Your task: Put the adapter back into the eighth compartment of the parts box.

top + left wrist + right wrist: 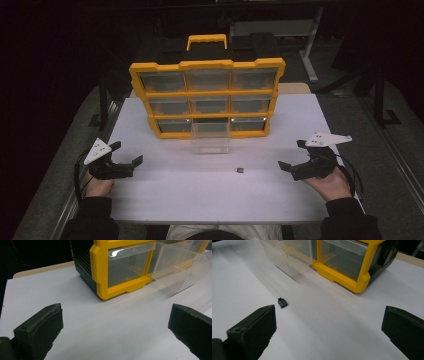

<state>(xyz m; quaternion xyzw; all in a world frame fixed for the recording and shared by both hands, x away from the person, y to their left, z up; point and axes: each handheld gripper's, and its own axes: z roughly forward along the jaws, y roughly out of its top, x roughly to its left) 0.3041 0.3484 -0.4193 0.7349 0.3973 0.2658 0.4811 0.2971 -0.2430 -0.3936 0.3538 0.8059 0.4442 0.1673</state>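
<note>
Yellow-framed organizer point(207, 97) with clear drawers, black back; clear drawer point(210, 140) pulled out; small black part point(240, 170); white table point(210, 195); black grippers.

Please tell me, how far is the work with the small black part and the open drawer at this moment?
Done: the clear drawer in the bottom row of the yellow organizer is pulled out. In hand: nothing; the left gripper and right gripper are both open and rest on the table. Left: the small black part lies in front of the drawer, not picked up; it probably goes inside, then the drawer is closed.
</note>
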